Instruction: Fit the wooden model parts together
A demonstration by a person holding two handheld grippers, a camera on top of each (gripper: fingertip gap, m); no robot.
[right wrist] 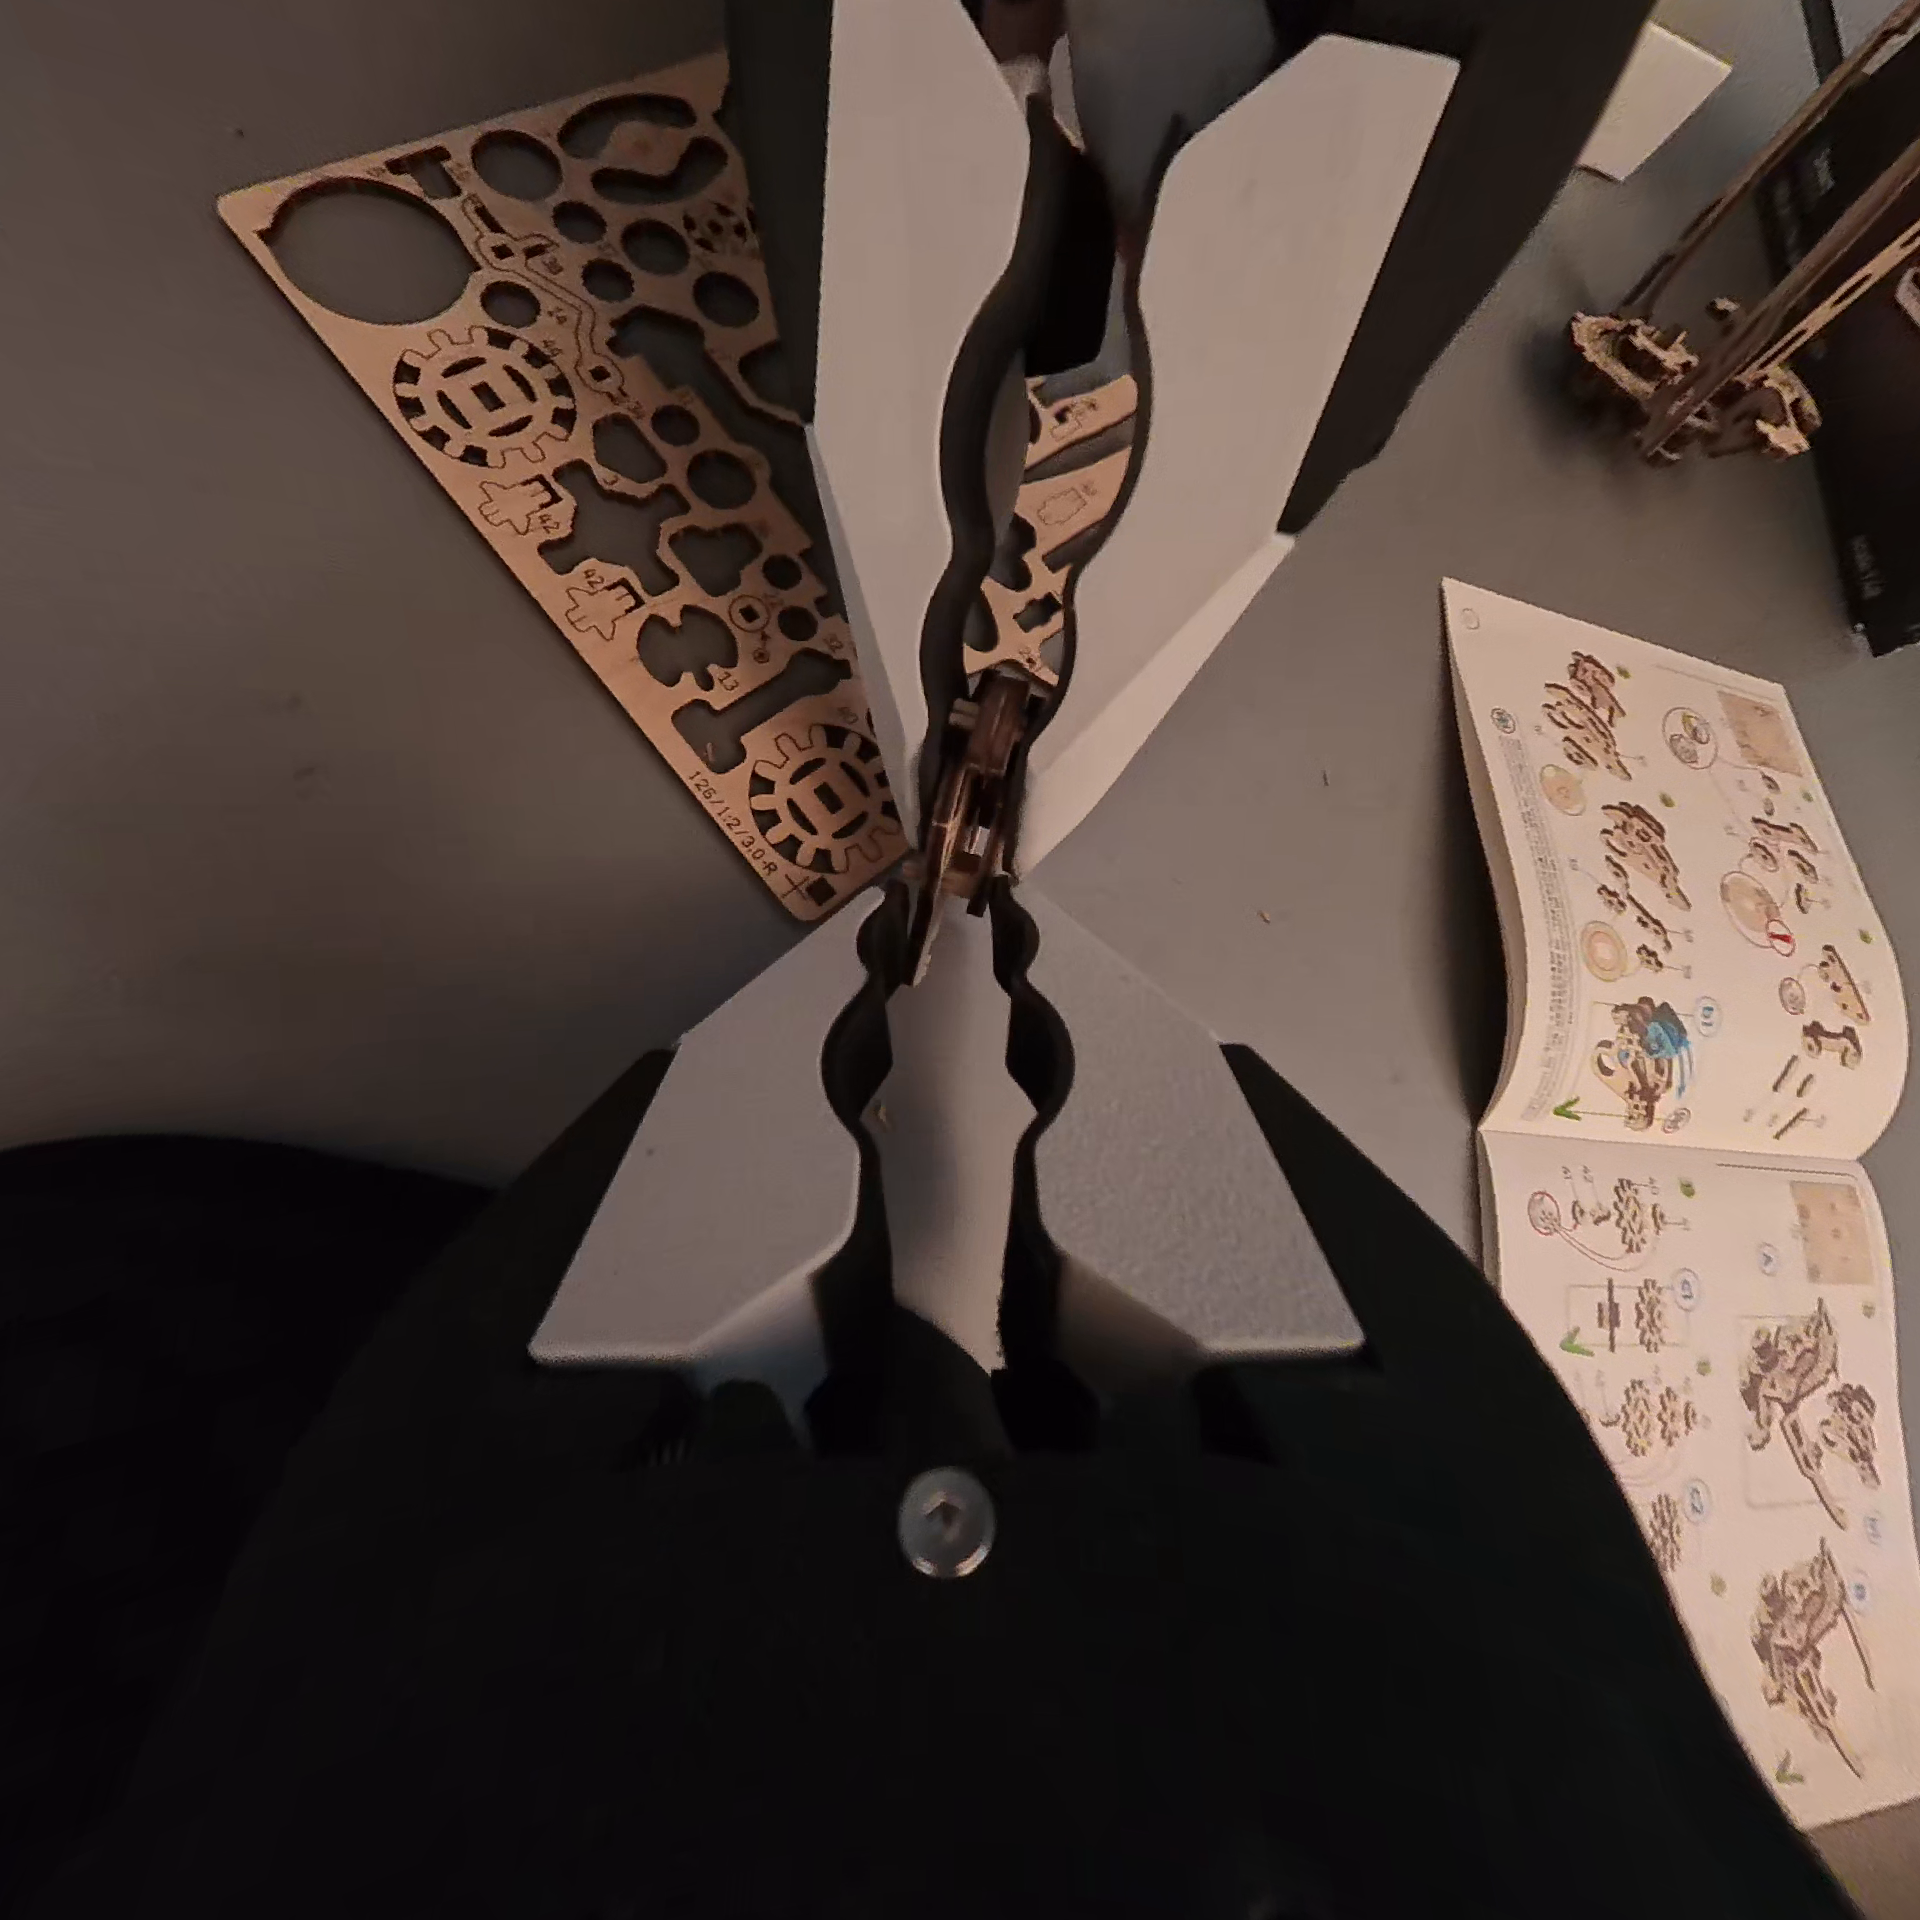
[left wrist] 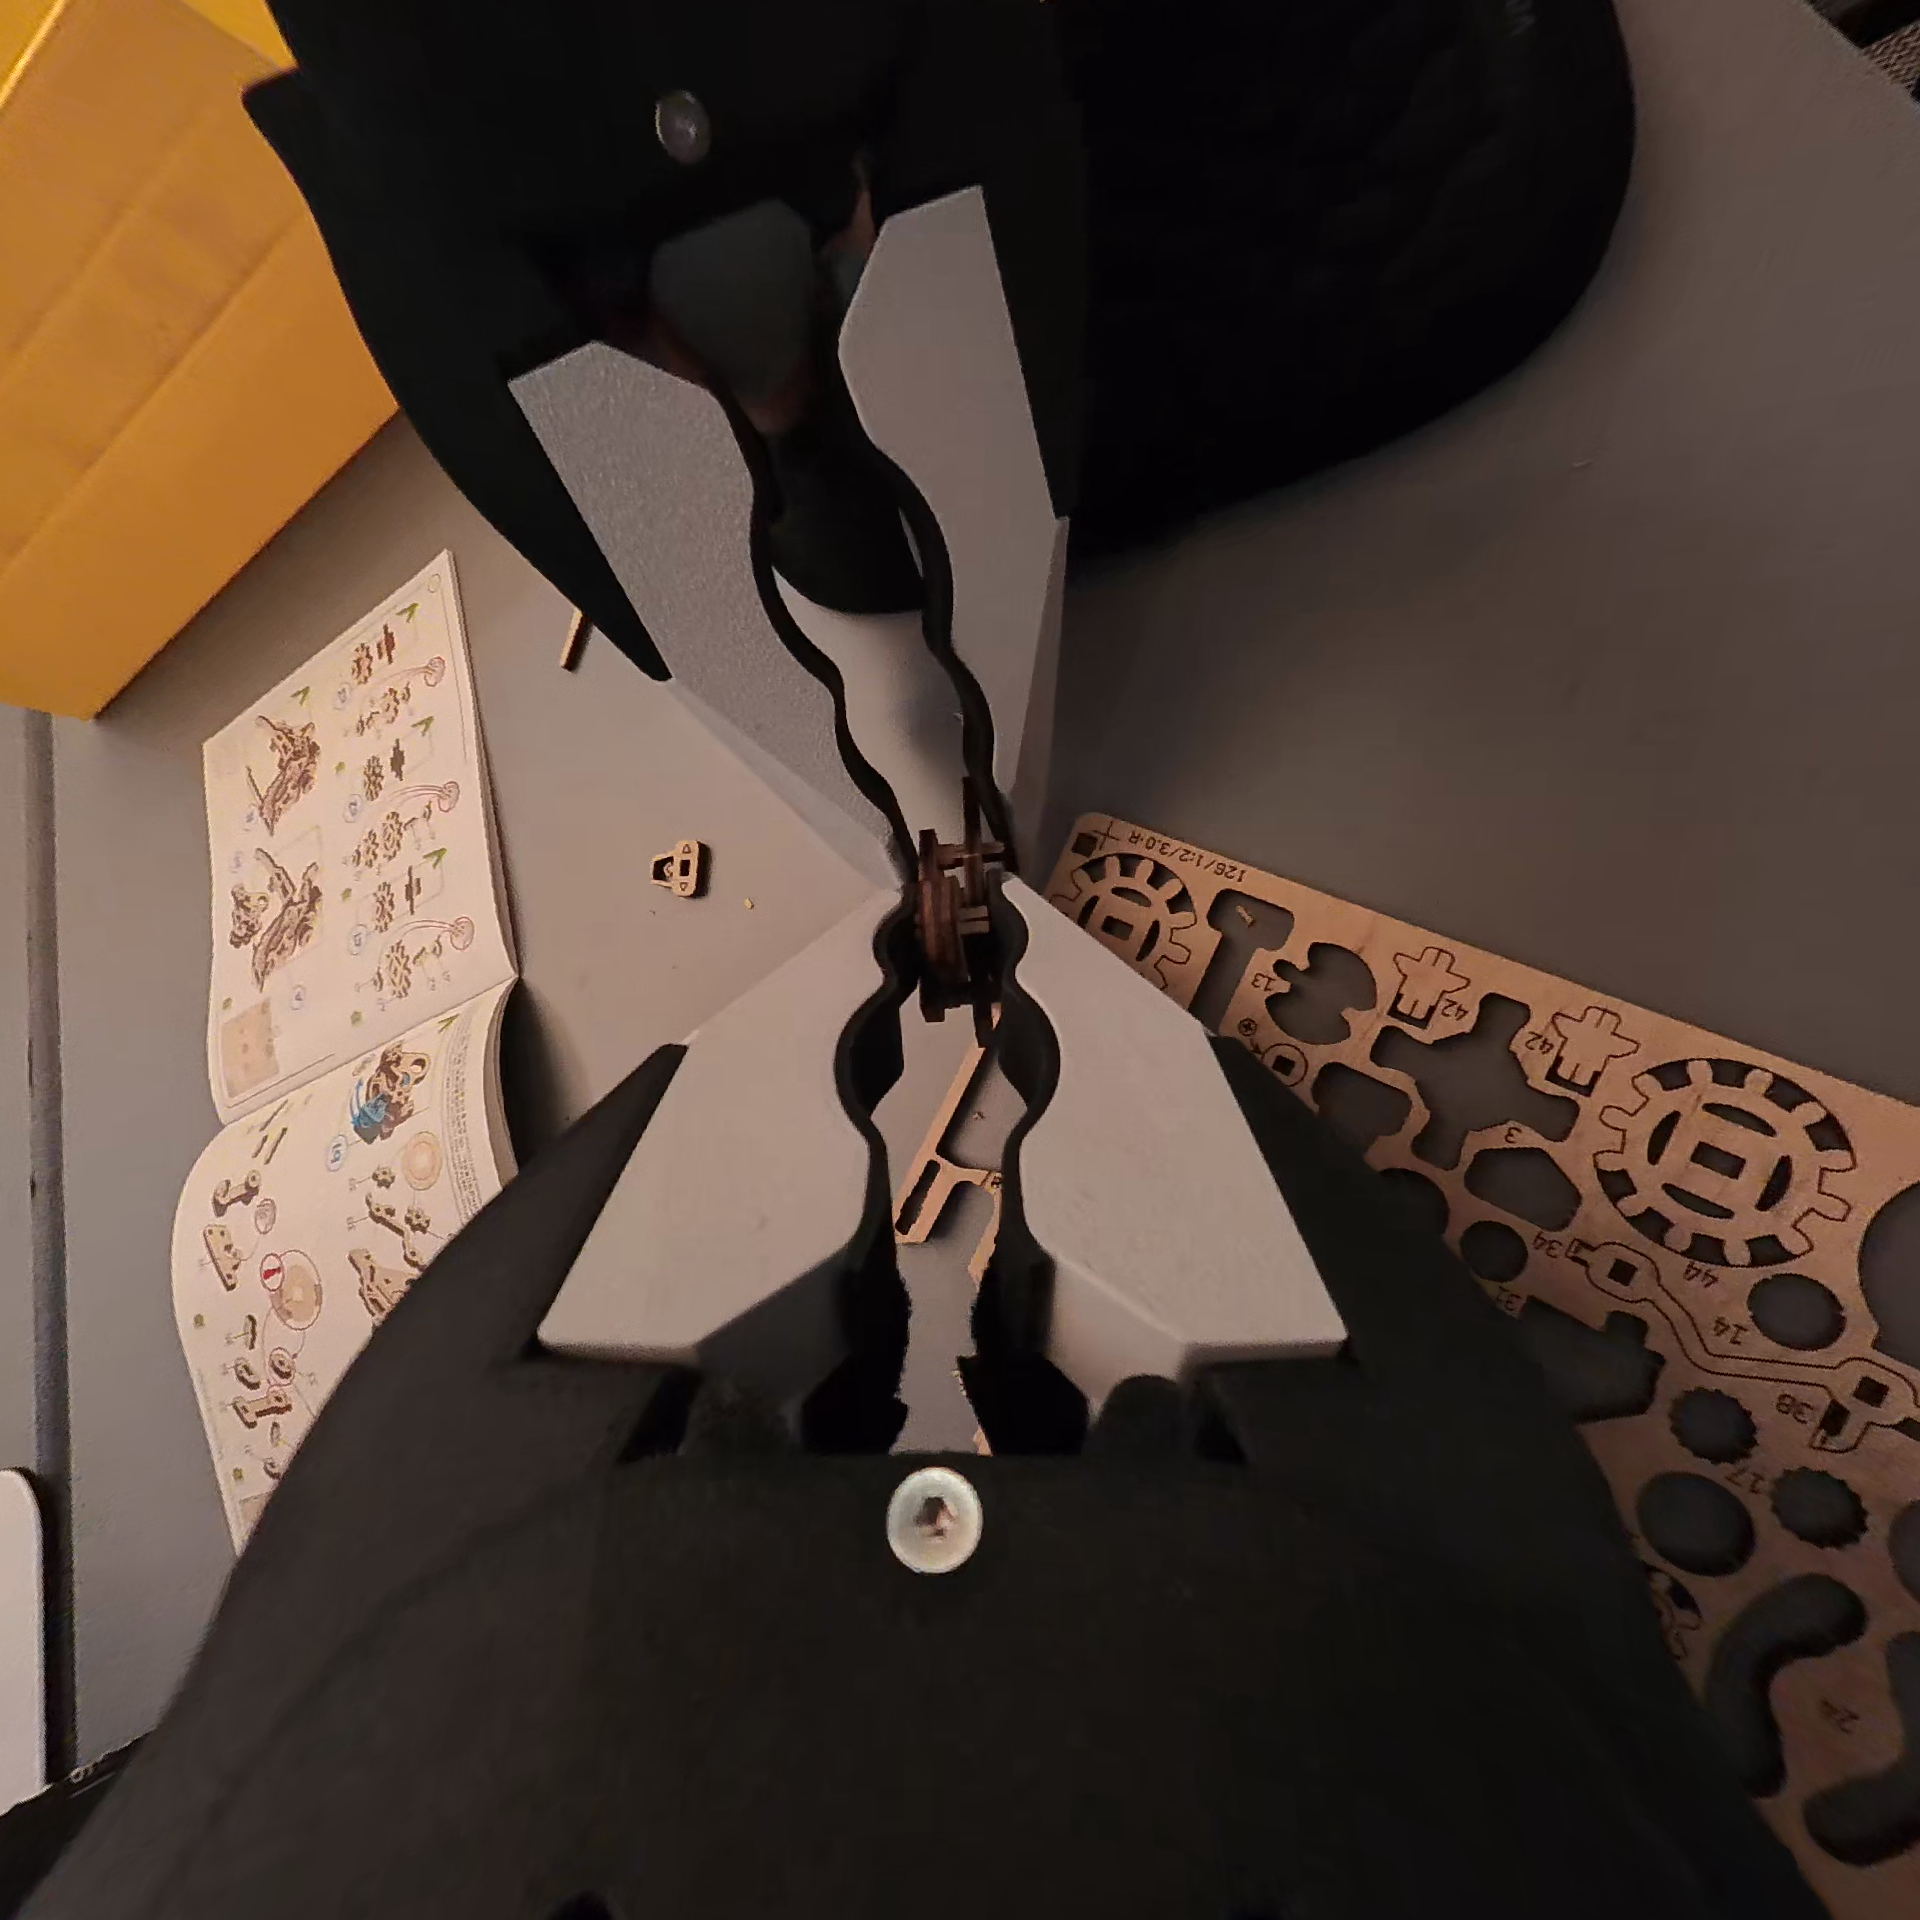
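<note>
Tip to tip: left hand-held gripper (left wrist: 940,925) and right hand-held gripper (right wrist: 940,914) each clamped on wooden parts (left wrist: 951,920), above bench (left wrist: 1455,675).

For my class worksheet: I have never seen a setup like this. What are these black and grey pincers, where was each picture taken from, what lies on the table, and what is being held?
Each picture comes from a camera mounted on a hand-held two-finger claw, looking along its fingers. A person holds one claw in each hand; there is no robot arm. In the left wrist view, the left claw reaches up from the bottom, and the right one comes down from the top. The right wrist view shows the right claw at the bottom. Both claws are closed, tip to tip, on a small wooden gear assembly held above the grey table. On the table lie a laser-cut wooden parts sheet with many pieces already punched out, an open instruction booklet, one small loose wooden piece and a part-built wooden model.
</note>
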